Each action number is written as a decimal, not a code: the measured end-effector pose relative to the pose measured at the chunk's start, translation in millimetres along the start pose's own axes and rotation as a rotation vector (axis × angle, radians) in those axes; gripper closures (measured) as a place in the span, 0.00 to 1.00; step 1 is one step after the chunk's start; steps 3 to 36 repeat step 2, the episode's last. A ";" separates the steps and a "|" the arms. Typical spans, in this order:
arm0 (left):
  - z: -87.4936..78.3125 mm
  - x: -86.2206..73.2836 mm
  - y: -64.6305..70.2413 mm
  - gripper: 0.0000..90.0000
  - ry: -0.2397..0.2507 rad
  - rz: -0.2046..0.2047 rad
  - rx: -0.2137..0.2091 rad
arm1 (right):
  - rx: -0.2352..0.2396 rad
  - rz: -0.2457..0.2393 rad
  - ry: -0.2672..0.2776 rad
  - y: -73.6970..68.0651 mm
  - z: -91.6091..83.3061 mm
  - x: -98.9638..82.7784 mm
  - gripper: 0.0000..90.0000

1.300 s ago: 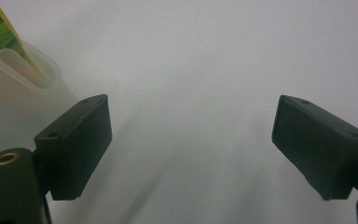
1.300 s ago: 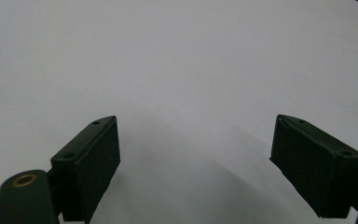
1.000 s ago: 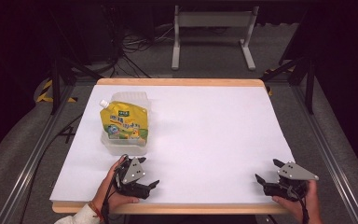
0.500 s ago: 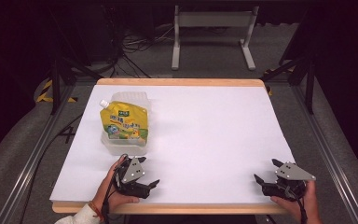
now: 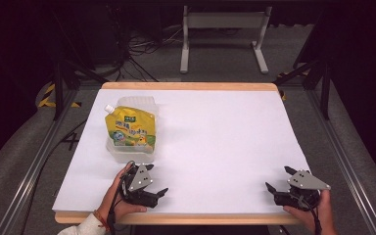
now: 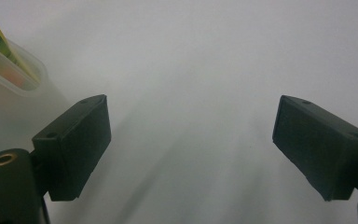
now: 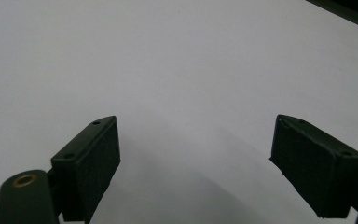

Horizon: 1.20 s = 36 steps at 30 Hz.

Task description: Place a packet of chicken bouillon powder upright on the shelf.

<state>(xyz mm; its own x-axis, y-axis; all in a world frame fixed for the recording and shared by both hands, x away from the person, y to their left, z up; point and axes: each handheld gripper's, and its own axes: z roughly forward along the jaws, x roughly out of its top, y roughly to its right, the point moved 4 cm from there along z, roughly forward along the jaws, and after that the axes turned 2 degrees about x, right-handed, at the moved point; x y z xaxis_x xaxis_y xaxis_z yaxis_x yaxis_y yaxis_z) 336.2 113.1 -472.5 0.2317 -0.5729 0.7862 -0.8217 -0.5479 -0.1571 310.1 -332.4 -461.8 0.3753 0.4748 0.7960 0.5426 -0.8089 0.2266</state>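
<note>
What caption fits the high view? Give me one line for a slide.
Left gripper and right gripper rest open at the white table's near edge; a yellow spouted pouch lies on a clear container.

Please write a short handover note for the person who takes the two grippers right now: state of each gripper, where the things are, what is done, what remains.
Left gripper: open, empty, at the near edge of the table, just in front of the clear plastic container.
Right gripper: open, empty, at the near right corner, far from everything.
Yellow spout pouch: lies on top of the container, white cap toward the far left.
Done: nothing gripped yet.
Left: likely reach for the pouch or container; the left gripper is closest.
</note>
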 end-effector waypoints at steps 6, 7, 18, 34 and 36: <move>0.1 -0.5 0.1 0.13 -0.001 -0.007 -0.003 | -0.003 0.001 0.005 0.3 -0.1 1.1 0.18; 0.1 -0.5 0.1 0.13 -0.001 -0.007 -0.003 | -0.003 0.001 0.005 0.3 -0.1 1.1 0.18; 0.1 -0.5 0.1 0.13 -0.001 -0.007 -0.003 | -0.003 0.001 0.005 0.3 -0.1 1.1 0.18; 0.1 -0.5 0.1 0.13 -0.001 -0.007 -0.003 | -0.003 0.001 0.005 0.3 -0.1 1.1 0.18; 0.1 -0.5 0.1 0.13 -0.001 -0.007 -0.003 | -0.003 0.001 0.005 0.3 -0.1 1.1 0.18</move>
